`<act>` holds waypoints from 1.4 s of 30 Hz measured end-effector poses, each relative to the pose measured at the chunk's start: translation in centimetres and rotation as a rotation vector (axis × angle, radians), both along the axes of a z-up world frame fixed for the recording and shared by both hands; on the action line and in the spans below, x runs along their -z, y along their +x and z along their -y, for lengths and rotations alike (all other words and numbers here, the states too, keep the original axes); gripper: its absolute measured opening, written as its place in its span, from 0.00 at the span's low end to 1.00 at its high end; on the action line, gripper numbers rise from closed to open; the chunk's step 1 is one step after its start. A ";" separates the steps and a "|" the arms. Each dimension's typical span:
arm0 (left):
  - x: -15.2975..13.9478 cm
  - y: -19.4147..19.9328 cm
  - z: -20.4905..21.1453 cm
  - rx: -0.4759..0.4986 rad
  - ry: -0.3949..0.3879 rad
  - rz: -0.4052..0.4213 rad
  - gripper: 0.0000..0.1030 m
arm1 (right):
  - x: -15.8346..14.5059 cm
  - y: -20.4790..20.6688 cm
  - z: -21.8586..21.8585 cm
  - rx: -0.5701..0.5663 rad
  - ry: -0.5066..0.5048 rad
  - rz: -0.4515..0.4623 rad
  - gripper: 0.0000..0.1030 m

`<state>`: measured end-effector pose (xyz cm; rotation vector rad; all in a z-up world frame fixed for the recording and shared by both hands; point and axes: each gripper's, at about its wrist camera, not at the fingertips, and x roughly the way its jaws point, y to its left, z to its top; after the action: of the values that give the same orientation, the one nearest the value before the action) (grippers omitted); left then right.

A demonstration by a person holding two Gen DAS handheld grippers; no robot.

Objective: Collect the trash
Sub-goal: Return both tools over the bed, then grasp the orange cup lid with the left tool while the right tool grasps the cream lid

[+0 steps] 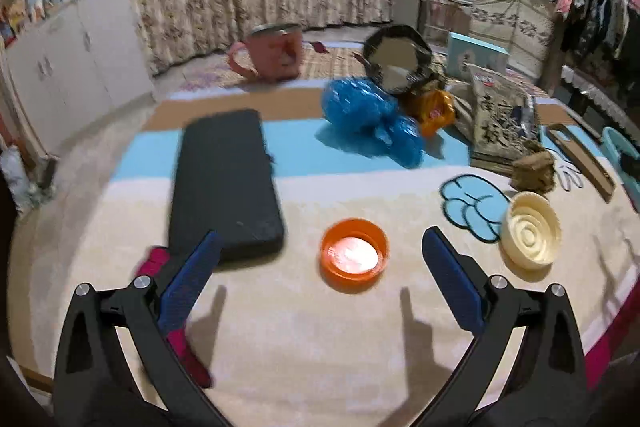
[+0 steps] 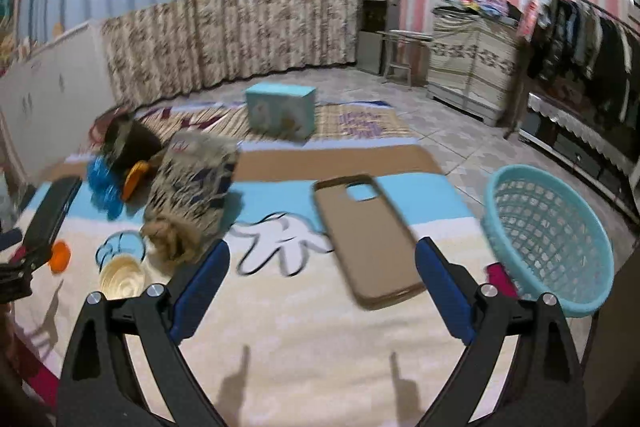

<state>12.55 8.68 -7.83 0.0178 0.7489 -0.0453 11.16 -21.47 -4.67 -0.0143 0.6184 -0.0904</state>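
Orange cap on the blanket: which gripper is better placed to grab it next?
Left. The orange cap sits just ahead of the left gripper, framed between its open jaws. From the right gripper it lies far off to the side, with a phone case ahead instead.

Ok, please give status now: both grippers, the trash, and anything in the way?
Left gripper open, orange cap between fingers, untouched. Right gripper open, empty, over brown phone case. Blue basket at right. Nothing blocking.

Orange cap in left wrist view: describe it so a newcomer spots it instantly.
Start at the cartoon-print blanket, then find the long black case. Just right of its near end sits the orange cap, open side up. The only other round lid nearby is cream and ridged.
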 end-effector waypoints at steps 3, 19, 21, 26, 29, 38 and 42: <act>0.5 0.4 0.7 0.035 0.015 -0.013 0.86 | 0.5 0.0 -1.2 -0.024 -0.027 -0.013 0.89; 1.7 1.5 1.4 0.111 -0.032 -0.100 0.38 | 2.1 -0.2 -6.0 -0.127 -0.024 -0.079 0.89; 0.7 0.6 1.1 0.107 -0.027 -0.069 0.38 | 2.2 -0.3 -6.9 -0.148 -0.018 -0.084 0.89; -0.8 -1.3 -0.2 0.051 0.010 -0.018 0.38 | 2.7 -0.3 -9.3 -0.198 0.002 -0.102 0.89; -1.4 -1.8 -1.8 0.013 0.005 -0.006 0.38 | 3.1 -0.2 -10.8 -0.225 0.002 -0.118 0.89; -1.6 -1.5 -4.8 -0.054 -0.022 0.007 0.38 | 4.7 1.8 -13.3 -0.207 -0.046 -0.195 0.89; -1.7 -1.4 -5.0 -0.067 -0.019 0.019 0.38 | 5.1 2.0 -13.4 -0.222 -0.043 -0.205 0.77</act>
<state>11.20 13.70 -6.10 -0.0251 0.7297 0.0117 13.21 -8.05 -9.76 -0.1351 0.8153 0.1140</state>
